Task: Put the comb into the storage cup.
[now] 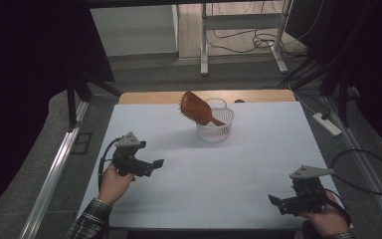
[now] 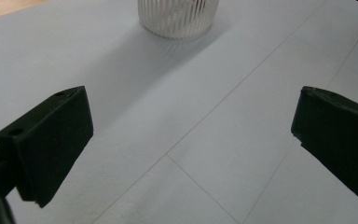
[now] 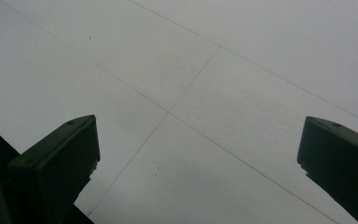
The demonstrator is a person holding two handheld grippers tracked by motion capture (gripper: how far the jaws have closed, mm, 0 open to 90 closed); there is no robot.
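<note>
Jaws of the left gripper (image 1: 155, 163) and right gripper (image 1: 274, 200) are standing wide apart, holding nothing, while the hairbrush (image 1: 195, 109), likely light, rigid and smooth, is leaning in the white basket (image 1: 219, 130) at the table's (image 1: 229, 174) 12 o'clock, best gripped by its paddle head rising over the rim.

The left tool (image 2: 191, 140) hangs wide apart over the white table (image 2: 121, 93), facing the ribbed white basket (image 2: 177, 18).

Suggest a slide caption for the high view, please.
Brown hairbrush in white basket; both open grippers held apart.
</note>
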